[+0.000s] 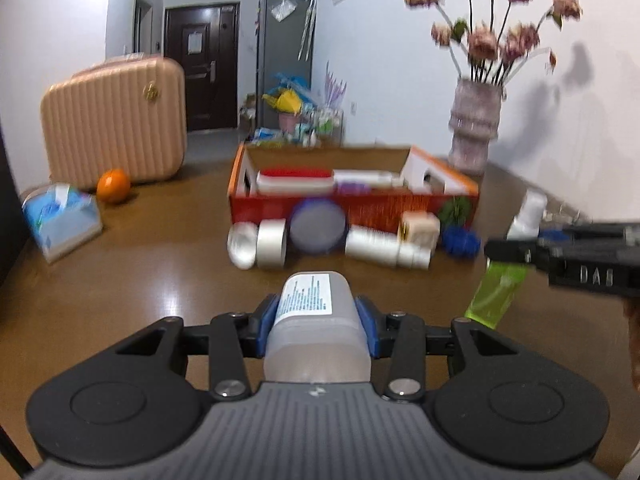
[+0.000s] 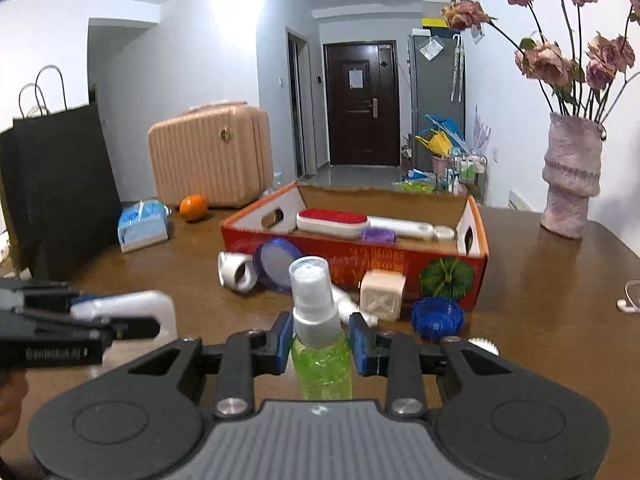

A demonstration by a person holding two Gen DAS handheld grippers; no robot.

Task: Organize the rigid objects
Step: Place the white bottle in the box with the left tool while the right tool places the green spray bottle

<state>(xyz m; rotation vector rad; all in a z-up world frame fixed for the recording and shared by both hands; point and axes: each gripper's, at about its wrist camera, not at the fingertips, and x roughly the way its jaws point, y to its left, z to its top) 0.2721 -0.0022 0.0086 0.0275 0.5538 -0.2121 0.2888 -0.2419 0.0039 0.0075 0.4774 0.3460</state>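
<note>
Two bottles held, both not yet in the box.

Between the fingers of the left gripper [image 1: 317,322] sits a frosted white bottle [image 1: 316,320], clamped at its sides, long axis pointing forward away from the fingers, toward the orange cardboard box [image 2: 352,254]. The right gripper [image 2: 320,344] is closed on a green spray bottle [image 2: 320,344] that stands upright, its white cap above the fingers. Ahead of both grippers, the box already contains a red-topped brush [image 2: 332,218], a white tube and a small purple thing. Several things remain on the table [image 2: 560,300] in front of it: tape roll [image 1: 272,244], round purple lid [image 2: 276,260], white bottle, cream cube [image 2: 382,296], blue ring [image 2: 438,316]. I judge the task less than half done.
</note>
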